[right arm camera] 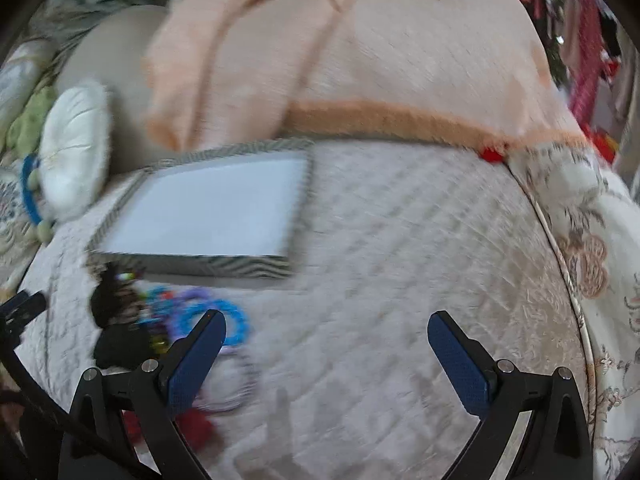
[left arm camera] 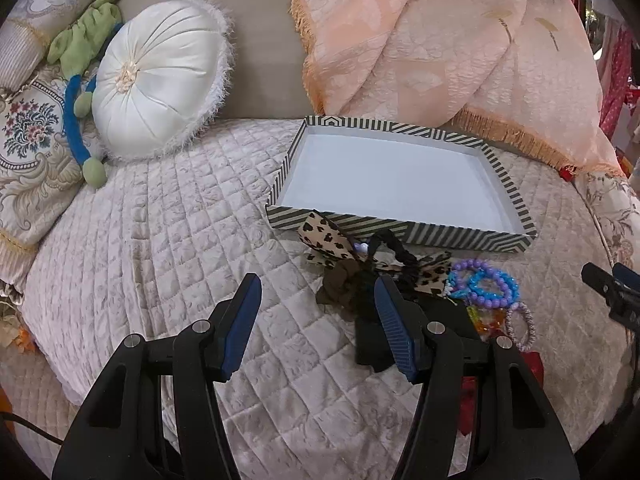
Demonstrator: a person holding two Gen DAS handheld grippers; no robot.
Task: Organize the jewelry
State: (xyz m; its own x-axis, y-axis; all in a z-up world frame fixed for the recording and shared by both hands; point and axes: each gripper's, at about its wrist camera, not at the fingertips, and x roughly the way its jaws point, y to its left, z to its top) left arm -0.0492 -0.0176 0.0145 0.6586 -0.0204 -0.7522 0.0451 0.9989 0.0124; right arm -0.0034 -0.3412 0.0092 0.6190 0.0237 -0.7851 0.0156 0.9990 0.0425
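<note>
**Tray bare, jewelry pile untouched**

The striped tray [left arm camera: 404,216] sits right of centre in the left wrist view, nothing in it. Just below it, the jewelry pile [left arm camera: 480,288] waits unsorted. The left gripper [left arm camera: 316,328] and the right gripper [right arm camera: 326,356] both gape wide, holding nothing.

I had bare quilted cream bedspread [left arm camera: 160,240] open under both grippers. Ahead, the shallow striped cardboard tray [left arm camera: 404,232] lay empty, reachable from above. A heap of beaded bracelets and hair ties [left arm camera: 420,280] crowded its near edge; the fringed peach blanket [left arm camera: 460,60] blocked the far side.
</note>
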